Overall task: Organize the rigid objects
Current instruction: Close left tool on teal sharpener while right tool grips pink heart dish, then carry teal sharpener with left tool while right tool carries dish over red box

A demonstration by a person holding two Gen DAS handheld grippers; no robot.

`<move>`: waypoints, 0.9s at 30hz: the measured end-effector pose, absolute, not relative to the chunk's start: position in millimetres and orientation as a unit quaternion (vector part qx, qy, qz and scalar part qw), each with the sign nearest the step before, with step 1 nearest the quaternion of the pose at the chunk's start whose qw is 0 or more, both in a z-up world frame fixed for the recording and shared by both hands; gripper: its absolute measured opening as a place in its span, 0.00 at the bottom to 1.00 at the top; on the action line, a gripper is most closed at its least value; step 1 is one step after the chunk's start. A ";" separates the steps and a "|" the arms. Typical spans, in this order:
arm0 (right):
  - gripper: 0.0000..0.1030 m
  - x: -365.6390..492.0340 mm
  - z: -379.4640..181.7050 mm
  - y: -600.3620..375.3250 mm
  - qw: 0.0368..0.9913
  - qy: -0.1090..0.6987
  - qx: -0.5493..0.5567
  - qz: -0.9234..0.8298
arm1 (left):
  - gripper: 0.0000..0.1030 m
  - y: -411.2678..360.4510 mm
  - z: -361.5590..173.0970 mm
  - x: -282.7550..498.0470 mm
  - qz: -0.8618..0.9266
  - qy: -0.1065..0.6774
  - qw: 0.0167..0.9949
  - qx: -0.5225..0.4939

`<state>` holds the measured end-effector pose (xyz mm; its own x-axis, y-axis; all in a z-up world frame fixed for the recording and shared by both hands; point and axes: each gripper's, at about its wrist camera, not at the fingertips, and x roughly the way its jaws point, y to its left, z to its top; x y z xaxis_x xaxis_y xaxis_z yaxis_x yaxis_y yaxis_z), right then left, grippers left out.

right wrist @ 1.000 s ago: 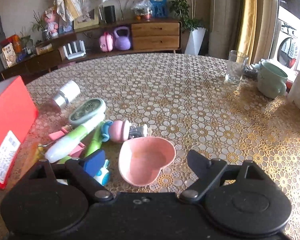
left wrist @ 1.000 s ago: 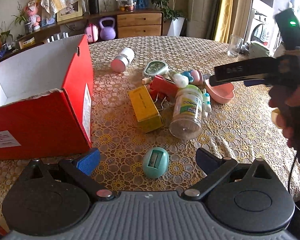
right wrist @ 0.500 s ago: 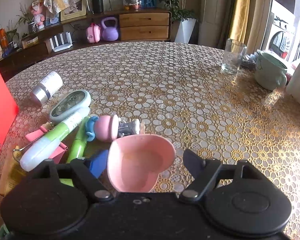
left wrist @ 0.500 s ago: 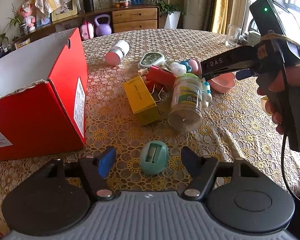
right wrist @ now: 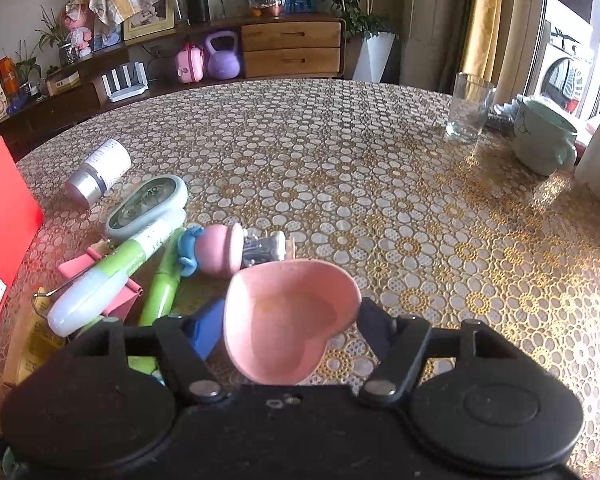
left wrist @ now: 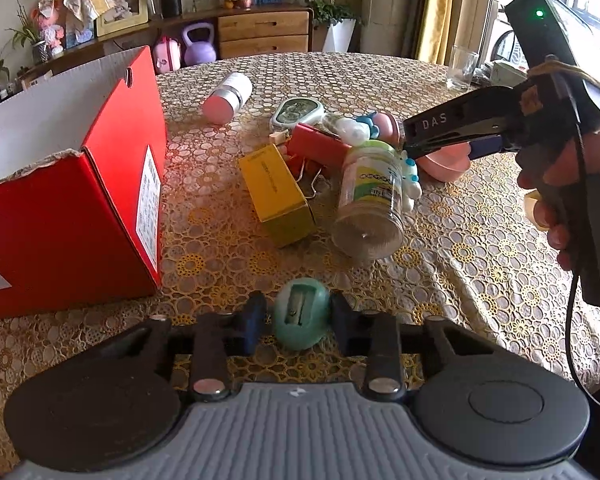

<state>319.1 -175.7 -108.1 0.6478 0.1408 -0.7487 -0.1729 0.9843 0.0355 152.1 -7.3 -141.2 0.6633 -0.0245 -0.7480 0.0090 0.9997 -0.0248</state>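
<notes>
My left gripper [left wrist: 299, 317] is down low over the desk [left wrist: 460, 240], and its jaws are closed on a small green egg-shaped sharpener [left wrist: 301, 318]. One blue pad [left wrist: 253, 318] touches its left side and the other pad touches its right side. The sharpener is near the front edge of the desk, just in front of the red box [left wrist: 72, 184], which is open at the top and stands on my left. My right gripper [right wrist: 290, 330] is over by the pile of things, and its jaws are around a pink heart-shaped dish [right wrist: 290, 320]. The dark pad on the right touches the rim of the dish. The blue pad [right wrist: 206, 330] on the left is right beside the dish, but I cannot tell if it touches. So I cannot tell if the dish is held tight yet. In the left wrist view I can see the right gripper [left wrist: 440, 136] reaching in from the right side, with the dish [left wrist: 446, 162] peeking out under it. The pile is in the middle of the desk. A yellow box [left wrist: 276, 196] lies there, and a clear jar [left wrist: 370, 200] lies on its side next to it. A pink clip [left wrist: 320, 148] is behind them. A green marker [right wrist: 162, 284] and a white and green tube [right wrist: 112, 270] lie side by side, and a little pink toy [right wrist: 220, 250] is just beside them. A white bottle [right wrist: 100, 170] lies on its side farther back. A glass [right wrist: 468, 108] and a green mug [right wrist: 544, 140] stand far off on the right.
</notes>
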 end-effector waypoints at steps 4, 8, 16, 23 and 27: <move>0.68 311.5 -100.6 -178.9 0.909 0.407 -0.019 0.087 | 0.29 -5.9 -141.6 151.4 -0.012 0.406 0.914 -0.012; 0.68 297.9 -90.9 -182.0 0.910 0.402 -0.024 0.096 | 0.29 -5.4 -140.3 149.1 -0.008 0.405 0.914 -0.008; 0.68 266.2 -59.4 -185.0 0.911 0.392 -0.020 0.128 | 0.29 2.6 -118.1 139.2 -0.001 0.389 0.921 -0.021; 0.68 237.8 -20.8 -173.1 0.912 0.372 -0.031 0.169 | 0.29 20.5 -90.7 129.8 0.007 0.383 0.923 -0.041; 0.68 222.9 -2.9 -157.9 0.909 0.363 -0.044 0.198 | 0.29 32.7 -73.3 125.3 0.011 0.379 0.924 -0.049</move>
